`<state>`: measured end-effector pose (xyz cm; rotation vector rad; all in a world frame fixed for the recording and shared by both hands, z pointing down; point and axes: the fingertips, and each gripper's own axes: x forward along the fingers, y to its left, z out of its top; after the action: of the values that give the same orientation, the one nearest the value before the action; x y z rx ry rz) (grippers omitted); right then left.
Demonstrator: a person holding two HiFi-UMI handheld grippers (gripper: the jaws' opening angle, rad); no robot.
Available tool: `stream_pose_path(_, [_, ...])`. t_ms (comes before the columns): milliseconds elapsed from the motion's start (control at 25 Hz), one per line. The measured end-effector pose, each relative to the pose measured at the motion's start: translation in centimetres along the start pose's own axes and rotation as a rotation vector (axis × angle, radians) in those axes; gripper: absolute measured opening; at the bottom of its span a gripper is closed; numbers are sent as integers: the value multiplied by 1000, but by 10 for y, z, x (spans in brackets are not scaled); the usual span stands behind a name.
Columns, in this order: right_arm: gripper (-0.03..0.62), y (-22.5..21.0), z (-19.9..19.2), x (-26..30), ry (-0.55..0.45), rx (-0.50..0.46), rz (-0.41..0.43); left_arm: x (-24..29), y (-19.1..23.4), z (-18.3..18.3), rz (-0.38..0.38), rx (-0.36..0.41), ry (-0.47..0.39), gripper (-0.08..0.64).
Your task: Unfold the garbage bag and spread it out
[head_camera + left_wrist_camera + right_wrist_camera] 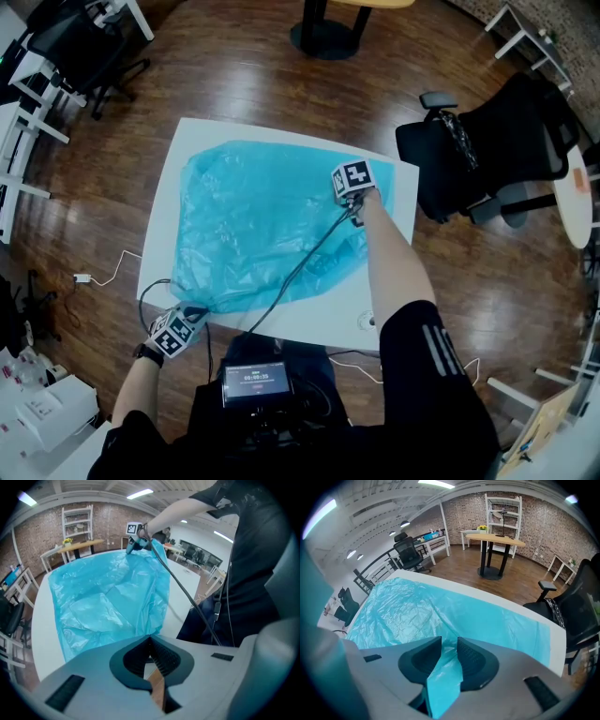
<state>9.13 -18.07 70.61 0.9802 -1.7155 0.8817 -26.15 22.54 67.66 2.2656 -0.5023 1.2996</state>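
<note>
A thin blue garbage bag lies opened out and wrinkled over most of a white table. My left gripper is at the table's near left edge, jaws shut on the bag's near corner, which tapers into them. My right gripper is over the bag's right side, pointing steeply down. Its jaws are shut on a bunched fold of the bag that fills the gap between them. In the left gripper view the right gripper shows at the far end of the bag.
A black cable runs across the bag from the right gripper to a device at my chest. A black office chair stands right of the table. A round table base is beyond it, and white desks are at the left.
</note>
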Motion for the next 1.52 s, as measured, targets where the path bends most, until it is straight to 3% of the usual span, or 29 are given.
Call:
stream_pose_path(160, [141,2,0,0,-1,3,1,-7,0,2,0,-13,-17,7])
stream_pose_path(440, [141,4,3,0,-16,0,8,-49,-3,24,-6,-20,-48,92])
stream_pose_path(720, [141,2,-2,0,8,-9,-2,-91,-2,30,13,-15,-71,106])
stream_pose_path(880, [140,2,-2,0,15,-16,-10,-132,23,65,95,2,-198,104])
stream_pose_path(1120, [140,6,1,-1,-3,-16,2,-177,98,142,299,-54,-498,104])
stream_pose_path(1320, [140,3,-3,1,4,-14,-10,-197,156,196,423,-76,-601,104])
stream_pose_path(1520, [140,3,-3,0,-3,-28,-13,-204,212,237,456,-231,-717,104])
